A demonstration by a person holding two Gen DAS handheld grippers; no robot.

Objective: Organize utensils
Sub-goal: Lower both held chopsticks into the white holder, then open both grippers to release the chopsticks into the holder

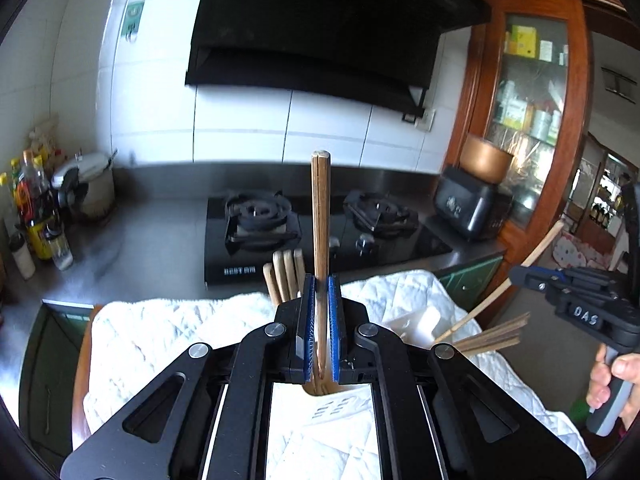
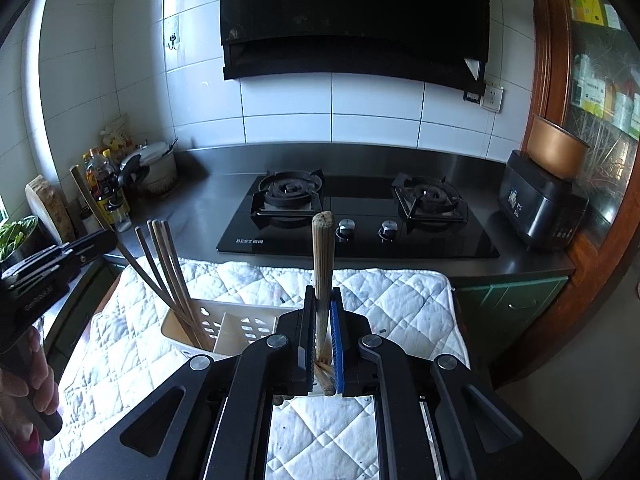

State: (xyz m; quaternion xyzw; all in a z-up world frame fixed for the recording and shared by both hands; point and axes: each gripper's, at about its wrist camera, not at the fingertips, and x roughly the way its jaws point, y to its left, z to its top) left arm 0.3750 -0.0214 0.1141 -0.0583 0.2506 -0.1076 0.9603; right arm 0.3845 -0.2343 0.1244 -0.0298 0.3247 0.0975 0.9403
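Note:
My left gripper [image 1: 320, 280] is shut on a pair of brown chopsticks [image 1: 320, 216] that stand up between the blue pads. Their lower ends point down at the white utensil holder [image 2: 224, 328]. My right gripper [image 2: 322, 292] is shut on pale chopsticks [image 2: 323, 256], also upright. Several more chopsticks [image 2: 168, 264] lean in the holder's left compartment. The holder stands on a white quilted cloth [image 2: 400, 304]. In the right wrist view the left gripper [image 2: 106, 240] shows at the left edge. The left wrist view has the right gripper [image 1: 518, 274] at its right edge, a hand on its handle.
Behind the cloth is a black two-burner gas stove [image 2: 360, 216] on a steel counter, under a dark hood. Bottles [image 2: 106, 192] and a white cooker [image 2: 156, 168] fill the back left corner. A black appliance [image 2: 540, 208] with a copper pot and a wooden cabinet [image 2: 592, 100] stand on the right.

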